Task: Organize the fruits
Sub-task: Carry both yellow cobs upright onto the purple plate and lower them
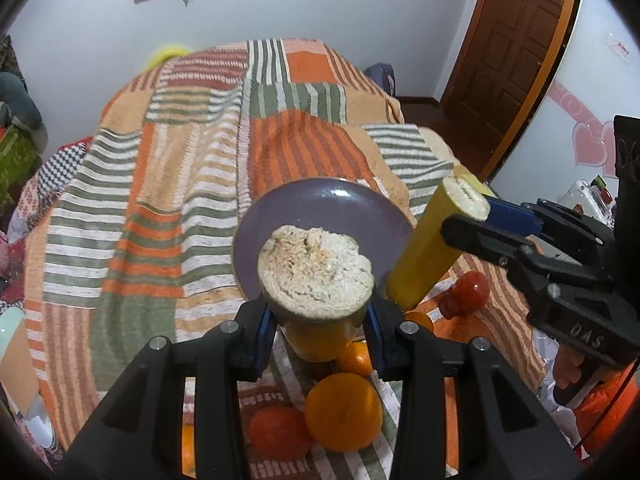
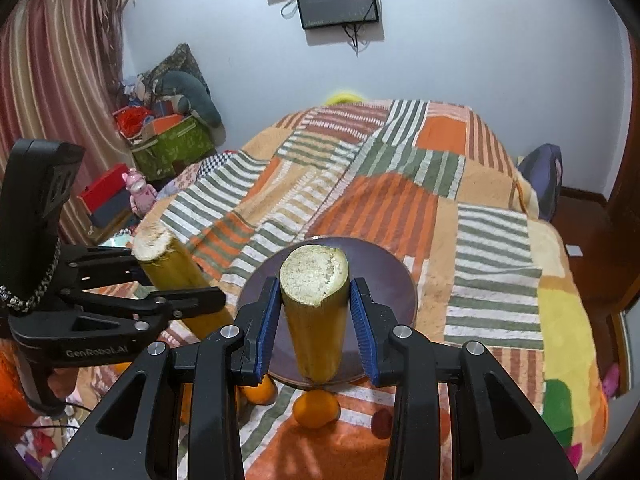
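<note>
Got a chunk of sugarcane in each claw right now. Left claw [image 1: 320,320] is clamped on a fat yellow piece [image 1: 316,276] with a pale fibrous cut face pointing up at my camera. Right claw [image 2: 316,320] grips a slimmer yellow-green stick [image 2: 316,320], standing nearly upright, tilted a bit — its frayed cut end is on top. Both hang just above the purple plate [image 1: 320,200] on the striped patchwork bedspread [image 1: 160,200]. Oranges [image 1: 344,412] and a red tomato [image 1: 472,288] sit on the bed near the plate's front edge, below the claws.
</note>
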Tool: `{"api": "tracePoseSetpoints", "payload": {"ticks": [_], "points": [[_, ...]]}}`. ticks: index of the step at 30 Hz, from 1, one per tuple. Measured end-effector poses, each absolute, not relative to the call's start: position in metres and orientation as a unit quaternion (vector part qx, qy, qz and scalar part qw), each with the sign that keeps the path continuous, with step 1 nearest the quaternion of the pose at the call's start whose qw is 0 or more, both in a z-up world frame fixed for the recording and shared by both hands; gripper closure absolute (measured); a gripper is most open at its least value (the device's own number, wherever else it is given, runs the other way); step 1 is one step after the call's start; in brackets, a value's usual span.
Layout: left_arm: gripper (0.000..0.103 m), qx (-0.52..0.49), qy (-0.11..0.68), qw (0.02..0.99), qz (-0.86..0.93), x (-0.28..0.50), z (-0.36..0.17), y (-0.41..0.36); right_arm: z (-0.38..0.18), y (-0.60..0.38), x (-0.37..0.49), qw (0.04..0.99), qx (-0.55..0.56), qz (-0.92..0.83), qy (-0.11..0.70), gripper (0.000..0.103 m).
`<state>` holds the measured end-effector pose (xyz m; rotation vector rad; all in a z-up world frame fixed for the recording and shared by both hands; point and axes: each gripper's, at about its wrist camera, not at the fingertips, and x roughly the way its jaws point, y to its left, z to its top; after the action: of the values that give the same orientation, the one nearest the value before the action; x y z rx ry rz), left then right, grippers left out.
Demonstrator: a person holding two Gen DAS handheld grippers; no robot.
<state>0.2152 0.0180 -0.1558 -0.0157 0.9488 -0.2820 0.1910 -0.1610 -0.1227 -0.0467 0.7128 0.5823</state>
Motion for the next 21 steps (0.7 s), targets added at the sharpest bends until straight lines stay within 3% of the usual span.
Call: {"api": "tracePoseSetpoints", "payload": {"ticks": [21], "points": [[0.064, 0.005, 0.509, 0.851, -0.13, 0.285, -0.198, 0.007, -0.142, -0.142, 0.248, 0.88, -0.044, 0.294, 0.37, 0.071]]}}
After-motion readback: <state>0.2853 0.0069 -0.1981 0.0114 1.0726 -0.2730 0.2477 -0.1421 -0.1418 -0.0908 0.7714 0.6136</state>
